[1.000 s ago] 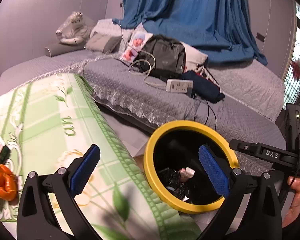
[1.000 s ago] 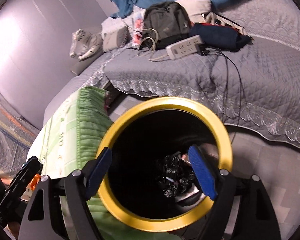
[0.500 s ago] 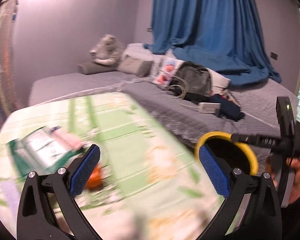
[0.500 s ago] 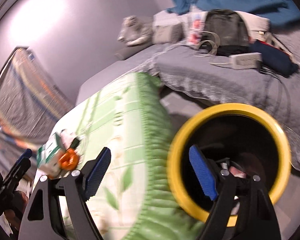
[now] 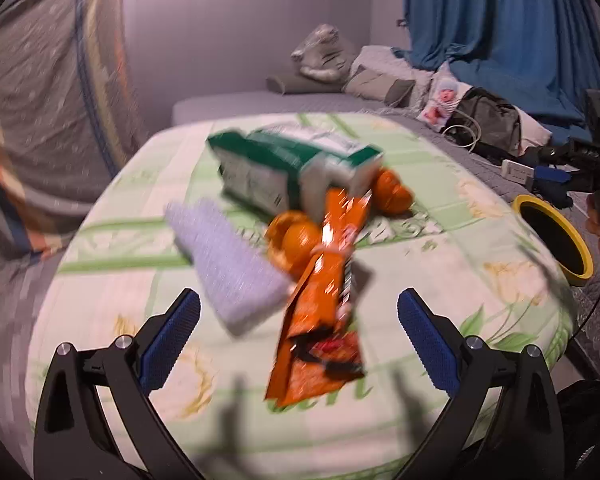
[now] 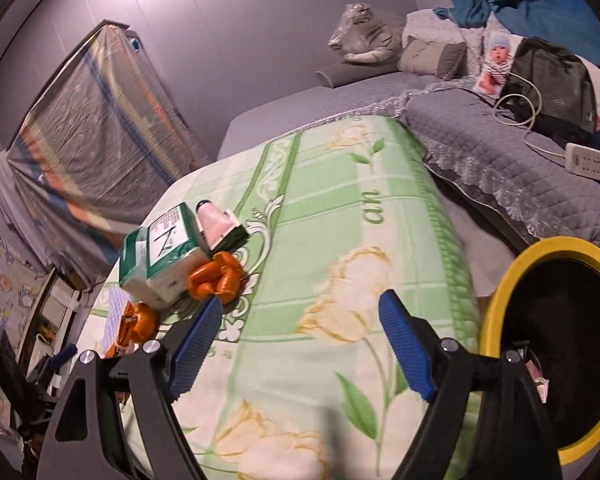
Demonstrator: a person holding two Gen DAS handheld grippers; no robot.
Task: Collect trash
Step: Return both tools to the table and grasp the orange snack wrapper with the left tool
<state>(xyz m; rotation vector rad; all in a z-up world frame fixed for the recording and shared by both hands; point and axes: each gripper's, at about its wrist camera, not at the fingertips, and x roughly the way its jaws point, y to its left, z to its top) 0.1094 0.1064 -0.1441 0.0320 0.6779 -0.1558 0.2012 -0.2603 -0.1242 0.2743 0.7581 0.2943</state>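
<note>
The trash is a little heap in the middle of the green floral blanket (image 5: 480, 240): a long orange snack wrapper (image 5: 320, 312) lying on top, crumpled orange peels (image 5: 296, 240) tucked under it, a green and white carton (image 5: 284, 168) behind, and a pale lilac cloth-looking thing (image 5: 228, 264) just beside the wrapper, though it's blurry so hard to say what it is. Biggest risk looks like the wrapper: it's thin, shiny and flat on soft bedding, so the pads could pinch blanket along with it, or it could slip out on the way over. The peels are loose pieces and might scatter if the carton gets nudged. The left gripper (image 5: 300, 340) is spread wide with nothing in it, hovering right over the wrapper; the right gripper (image 6: 300, 344) is also wide and empty, off to the side near the yellow-rimmed bin (image 6: 496, 320)
</note>
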